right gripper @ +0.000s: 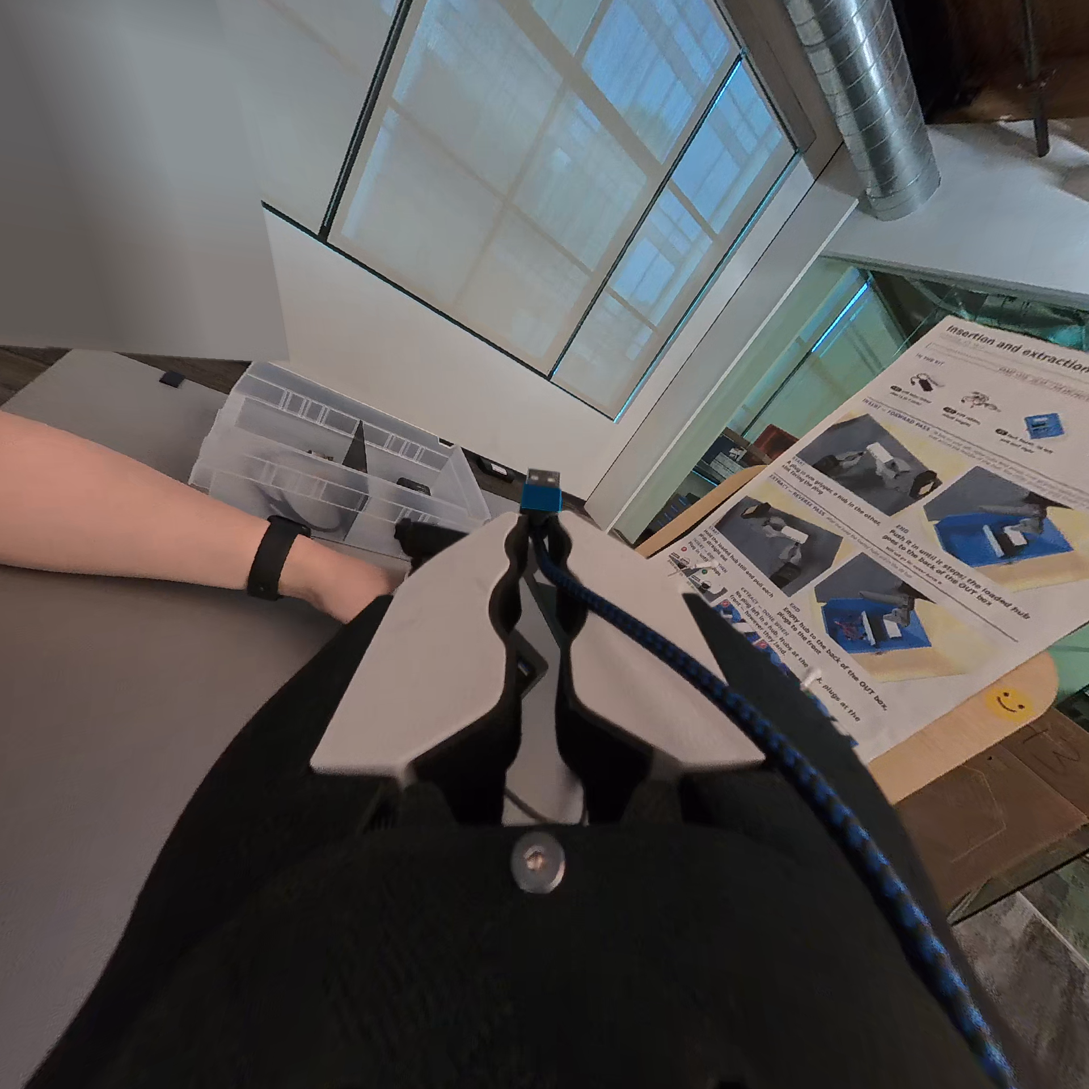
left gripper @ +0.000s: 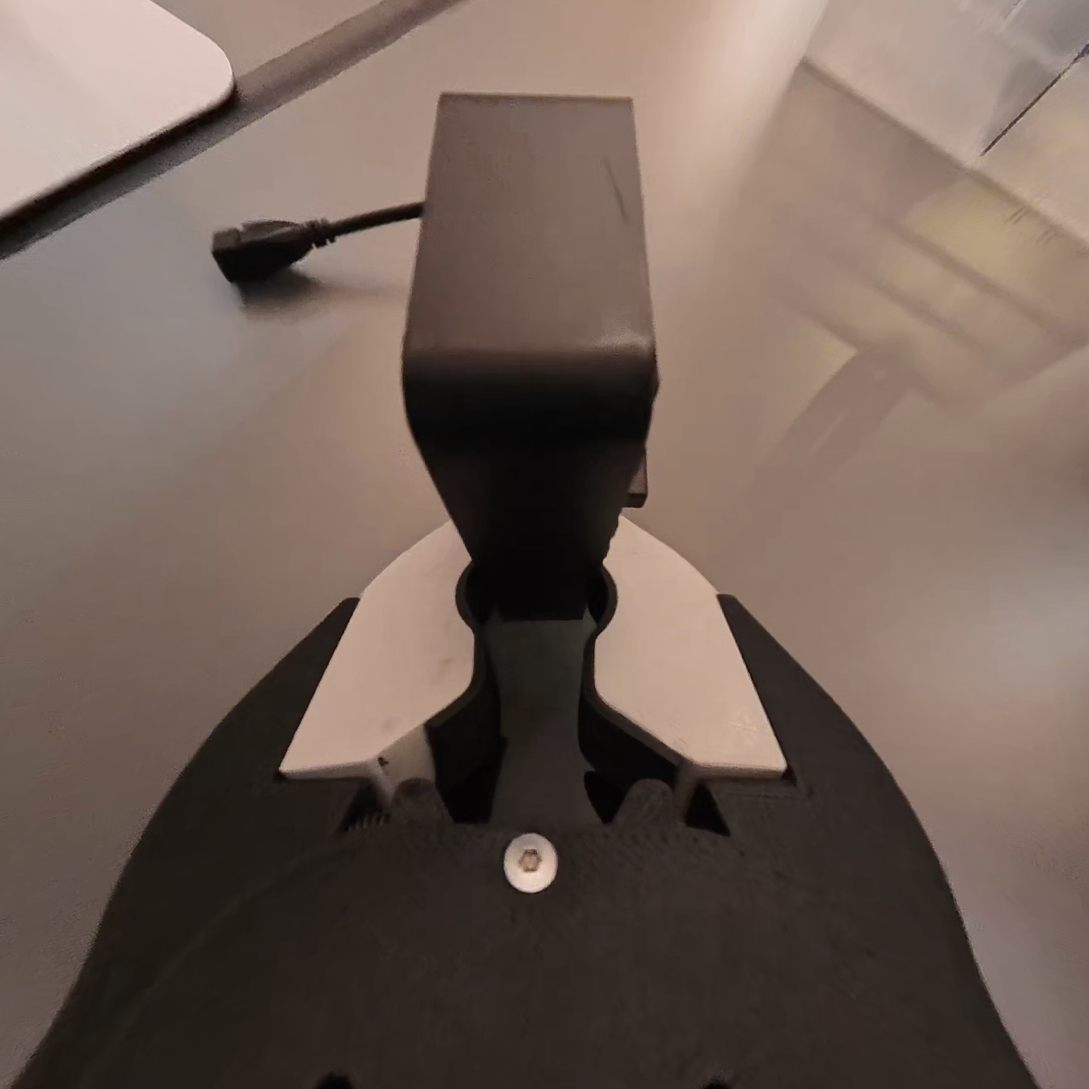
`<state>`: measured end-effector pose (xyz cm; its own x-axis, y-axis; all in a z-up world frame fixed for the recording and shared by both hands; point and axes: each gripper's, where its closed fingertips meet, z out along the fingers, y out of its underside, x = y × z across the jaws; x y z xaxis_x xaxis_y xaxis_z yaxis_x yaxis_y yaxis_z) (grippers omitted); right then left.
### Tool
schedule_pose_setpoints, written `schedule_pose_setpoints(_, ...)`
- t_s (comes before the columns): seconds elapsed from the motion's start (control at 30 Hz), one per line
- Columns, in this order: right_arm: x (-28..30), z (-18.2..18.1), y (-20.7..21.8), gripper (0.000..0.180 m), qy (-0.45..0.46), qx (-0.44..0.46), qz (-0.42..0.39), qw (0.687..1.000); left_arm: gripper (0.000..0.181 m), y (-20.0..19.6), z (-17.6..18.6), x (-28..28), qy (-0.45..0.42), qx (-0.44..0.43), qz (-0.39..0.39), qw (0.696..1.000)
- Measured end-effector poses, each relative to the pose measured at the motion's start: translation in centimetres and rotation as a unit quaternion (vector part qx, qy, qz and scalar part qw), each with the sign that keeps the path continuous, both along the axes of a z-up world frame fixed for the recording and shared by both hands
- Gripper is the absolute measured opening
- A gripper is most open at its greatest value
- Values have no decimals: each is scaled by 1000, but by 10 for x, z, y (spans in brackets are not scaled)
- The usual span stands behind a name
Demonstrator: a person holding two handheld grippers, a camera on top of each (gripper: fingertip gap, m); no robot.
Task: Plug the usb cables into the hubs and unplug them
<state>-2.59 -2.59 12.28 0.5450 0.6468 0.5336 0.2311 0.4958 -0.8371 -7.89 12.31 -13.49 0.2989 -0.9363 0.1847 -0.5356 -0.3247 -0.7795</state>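
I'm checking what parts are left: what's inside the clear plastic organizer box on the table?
The clear plastic organizer box has divided compartments holding a few small dark items and a black cable. A person's forearm covers its near corner, and the frosted walls blur the rest.

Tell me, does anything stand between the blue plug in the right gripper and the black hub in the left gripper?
It cannot be settled here. The right gripper holds the blue USB plug, pointing up into open air. The left gripper holds the black hub over the table. No view shows plug and hub together.
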Motion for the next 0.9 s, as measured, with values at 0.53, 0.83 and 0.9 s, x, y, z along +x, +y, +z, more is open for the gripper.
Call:
schedule_pose_setpoints(0.53,-12,-38,42,6,-1,-80,-150,985,28,-52,151,35,-206,13,27,978)
schedule_pose_setpoints(0.83,-11,-46,49,6,-17,-84,-188,978,28,-74,169,47,-223,53,24,973)
schedule_pose_setpoints(0.9,-11,-45,48,6,-16,-85,-186,979,28,-74,170,48,-223,58,27,973)
